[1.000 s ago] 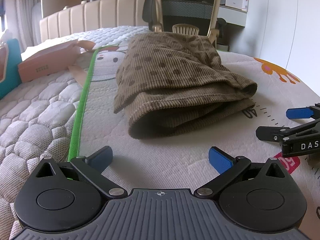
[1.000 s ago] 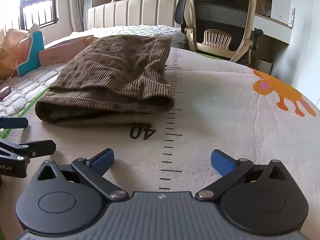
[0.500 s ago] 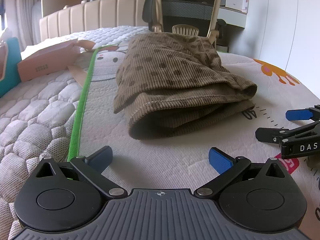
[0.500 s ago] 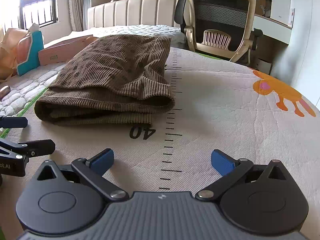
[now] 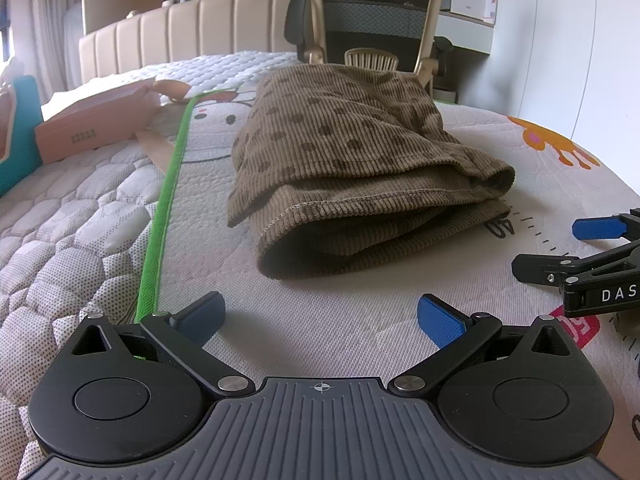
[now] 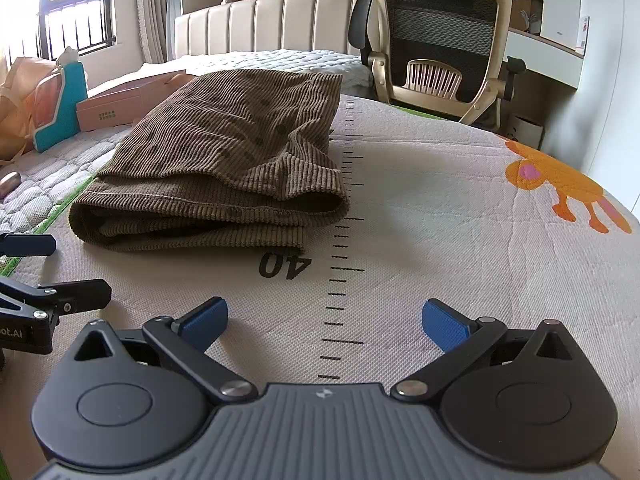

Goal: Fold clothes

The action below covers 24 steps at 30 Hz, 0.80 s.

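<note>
With both jaws spread wide and empty, left gripper and right gripper sit short of the folded brown corduroy garment at 12 o'clock on the printed mat; pinching only its top layer would likely undo the fold.

place: home bedroom; evidence: padded headboard; quilted mattress; office chair; window
</note>
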Motion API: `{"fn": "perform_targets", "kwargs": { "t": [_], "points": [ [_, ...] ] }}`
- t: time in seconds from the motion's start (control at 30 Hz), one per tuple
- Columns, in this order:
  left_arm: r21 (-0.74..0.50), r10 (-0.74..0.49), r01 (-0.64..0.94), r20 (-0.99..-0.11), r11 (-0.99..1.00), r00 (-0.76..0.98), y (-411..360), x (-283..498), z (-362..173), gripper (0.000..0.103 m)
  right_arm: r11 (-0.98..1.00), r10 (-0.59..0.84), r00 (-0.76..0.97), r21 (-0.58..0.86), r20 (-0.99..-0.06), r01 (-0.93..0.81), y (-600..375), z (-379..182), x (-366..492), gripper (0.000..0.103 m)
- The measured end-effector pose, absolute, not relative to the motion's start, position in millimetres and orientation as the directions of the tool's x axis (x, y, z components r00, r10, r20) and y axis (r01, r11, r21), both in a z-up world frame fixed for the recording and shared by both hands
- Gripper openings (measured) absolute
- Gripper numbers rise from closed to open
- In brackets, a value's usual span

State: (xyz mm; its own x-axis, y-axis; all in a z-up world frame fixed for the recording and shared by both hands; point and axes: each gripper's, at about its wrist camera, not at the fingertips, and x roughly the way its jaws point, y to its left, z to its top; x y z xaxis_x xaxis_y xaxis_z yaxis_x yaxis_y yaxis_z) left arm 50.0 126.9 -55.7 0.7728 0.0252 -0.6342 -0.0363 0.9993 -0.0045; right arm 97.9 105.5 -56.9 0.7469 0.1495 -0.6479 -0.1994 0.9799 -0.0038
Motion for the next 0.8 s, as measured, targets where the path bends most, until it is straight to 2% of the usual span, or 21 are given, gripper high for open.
{"fn": "perform_targets", "kwargs": {
  "t": [0.8],
  "points": [
    [-0.012, 0.019, -0.034, -0.633, 0.999, 0.774, 128.4, 50.4, -55.3, 0.103, 0.98, 0.149, 0.747, -0.004, -0.648, -0.199, 105.5, -56.9, 98.1, 0.103]
  ]
}}
